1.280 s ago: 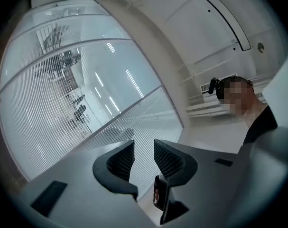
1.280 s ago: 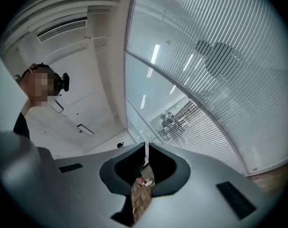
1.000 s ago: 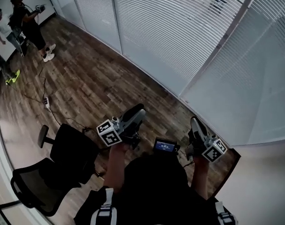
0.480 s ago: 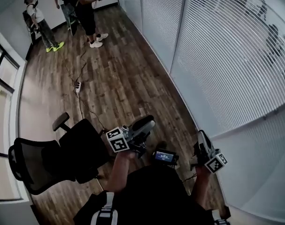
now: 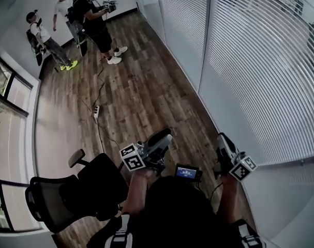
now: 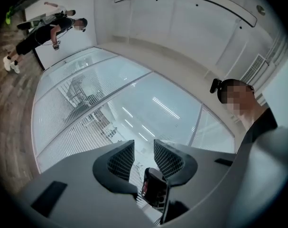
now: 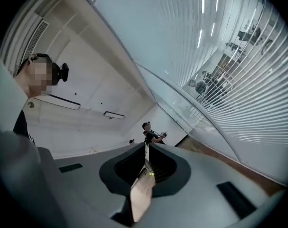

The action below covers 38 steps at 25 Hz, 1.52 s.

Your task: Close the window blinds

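White slatted blinds [image 5: 260,61] cover the glass wall on the right of the head view, with their slats tilted enough that the room behind shows through. I hold both grippers close to my chest, away from the blinds. My left gripper [image 5: 166,137] points up toward the glass, and its jaws [image 6: 139,156] stand apart with nothing between them. My right gripper [image 5: 221,138] is also raised; in its own view the jaws [image 7: 146,152] meet in a thin line. No cord or wand of the blinds can be made out.
A black office chair [image 5: 79,195] stands at my lower left. A power strip [image 5: 95,111] with its cable lies on the wooden floor. Three people [image 5: 89,19] stand at the far end of the room. A window [image 5: 6,118] runs along the left.
The head view has swung, so the people, the left window and more floor now show. The chair sits lower left. Both grippers stay near my chest.
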Motion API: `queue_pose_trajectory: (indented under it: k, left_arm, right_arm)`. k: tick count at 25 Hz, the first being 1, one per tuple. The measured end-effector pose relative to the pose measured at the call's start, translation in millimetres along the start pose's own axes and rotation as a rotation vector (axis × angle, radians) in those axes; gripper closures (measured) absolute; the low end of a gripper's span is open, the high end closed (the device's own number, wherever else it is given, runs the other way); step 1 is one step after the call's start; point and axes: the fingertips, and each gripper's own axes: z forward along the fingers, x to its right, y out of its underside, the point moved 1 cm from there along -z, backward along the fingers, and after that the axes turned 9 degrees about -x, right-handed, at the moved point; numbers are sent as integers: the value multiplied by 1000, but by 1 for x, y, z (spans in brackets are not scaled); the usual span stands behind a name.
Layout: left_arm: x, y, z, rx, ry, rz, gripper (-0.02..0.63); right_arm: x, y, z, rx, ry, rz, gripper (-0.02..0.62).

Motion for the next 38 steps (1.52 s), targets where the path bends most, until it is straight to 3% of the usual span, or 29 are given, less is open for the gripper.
queue_pose_trajectory:
  k: [5, 8, 11, 14, 19, 23, 28, 32, 38]
  left_arm:
    - [-24, 8, 27, -73, 84, -49, 468]
    - [-59, 13, 100, -159, 197, -96, 468]
    - [-89, 21, 188, -292, 350, -172, 468]
    - [-88, 24, 225, -385, 487, -205, 468]
    - [-111, -4, 277, -472, 633, -257, 468]
    - [-137, 0, 304, -499, 697, -327, 468]
    - [-128, 18, 314, -582, 792, -414, 469]
    - [-112, 27, 331, -632, 828, -415, 469]
    - [-103, 61, 369, -653, 795, -354, 469]
  right_arm:
    - [16, 9, -19, 47, 115, 1, 584]
    - [56, -15, -41, 124, 247, -13, 584]
    - [93, -47, -67, 227, 435, -36, 584]
    - [98, -53, -93, 349, 586, -34, 584]
    - [91, -64, -85, 486, 747, -47, 584]
    - [95, -65, -90, 519, 879, -66, 584]
    - [68, -51, -119, 602, 1076, -66, 569]
    - [62, -57, -158, 650, 1214, -63, 494]
    - [77, -78, -242, 606, 1452, -155, 491]
